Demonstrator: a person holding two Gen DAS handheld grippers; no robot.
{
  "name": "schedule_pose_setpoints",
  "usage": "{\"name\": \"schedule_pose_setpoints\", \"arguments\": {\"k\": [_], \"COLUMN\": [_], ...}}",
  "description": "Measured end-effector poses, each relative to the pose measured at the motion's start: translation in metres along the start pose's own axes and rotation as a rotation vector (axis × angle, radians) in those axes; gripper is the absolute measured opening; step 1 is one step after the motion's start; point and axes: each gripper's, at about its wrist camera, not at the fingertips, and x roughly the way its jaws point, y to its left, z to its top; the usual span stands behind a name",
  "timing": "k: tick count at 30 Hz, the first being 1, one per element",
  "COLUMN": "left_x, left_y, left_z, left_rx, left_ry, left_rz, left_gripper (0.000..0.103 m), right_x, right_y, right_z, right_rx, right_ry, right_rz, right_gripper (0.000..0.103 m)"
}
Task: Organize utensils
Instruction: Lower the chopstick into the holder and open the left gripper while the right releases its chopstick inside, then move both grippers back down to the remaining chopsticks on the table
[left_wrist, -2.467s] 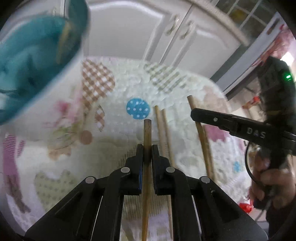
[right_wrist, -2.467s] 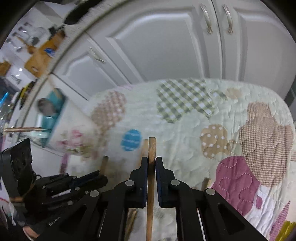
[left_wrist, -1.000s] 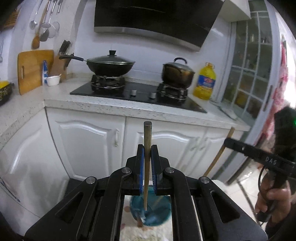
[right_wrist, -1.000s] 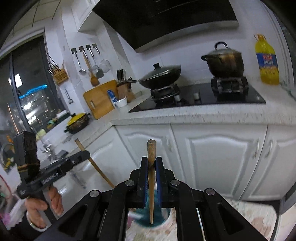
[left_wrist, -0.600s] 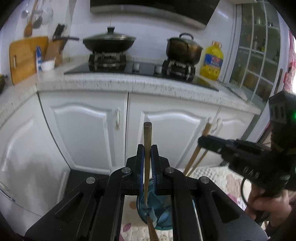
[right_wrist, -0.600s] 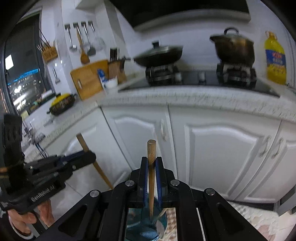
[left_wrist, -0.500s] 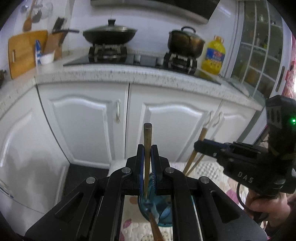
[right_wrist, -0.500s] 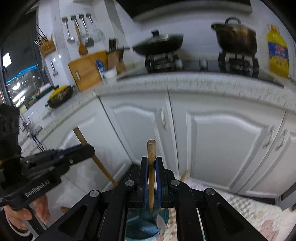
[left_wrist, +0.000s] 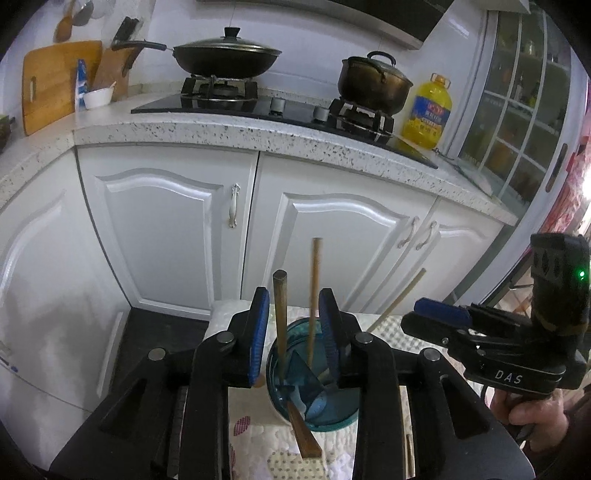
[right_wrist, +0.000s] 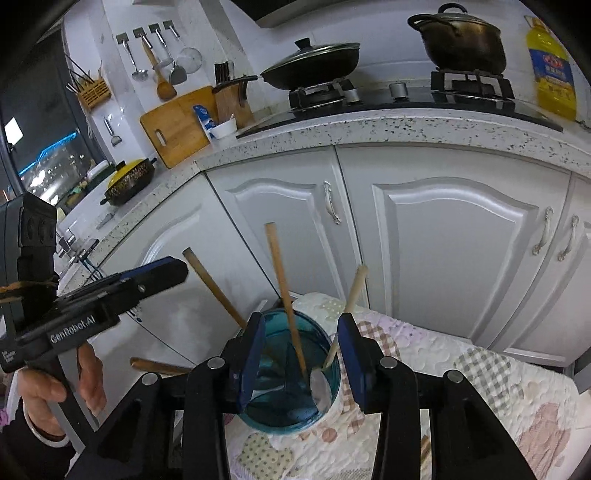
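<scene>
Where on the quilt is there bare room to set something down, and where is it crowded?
Free: the quilt right of the cup, out to the checked patch by the cabinets. Crowded: the cup mouth, with chopsticks leaning inside and both opening grippers, left gripper and right gripper, straddling it. More sticks lie on the quilt below the cup.

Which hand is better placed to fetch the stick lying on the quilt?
Probably right: the stick lies on the cup's right side, just below the right gripper, whose jaws are opening, gripping nothing.
</scene>
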Motion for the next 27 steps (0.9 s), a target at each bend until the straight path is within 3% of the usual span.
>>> {"name": "schedule_pose_setpoints", "arguments": {"k": [9,18,27], "left_x": [-0.036,-0.068,-0.082], "left_y": [-0.009,-0.025,-0.052], "left_z": [-0.008,-0.023,-0.062], "left_rx": [0.000,0.029,0.072], "left_ry": [-0.050,-0.095,-0.098], "left_rz": [0.042,0.074,0.098], "left_gripper": [0.043,0.050,0.052], "right_x": [-0.006,-0.017,-0.037], "right_y": [0.004,0.008,0.010], "right_z": [-0.023,-0.042,-0.073], "right_rx": [0.011,0.012,0.004], "right_ry": [0.019,0.019,0.015], "right_rz": [-0.052,-0.087,-0.202], "right_gripper": [0.041,0.044,0.047]}}
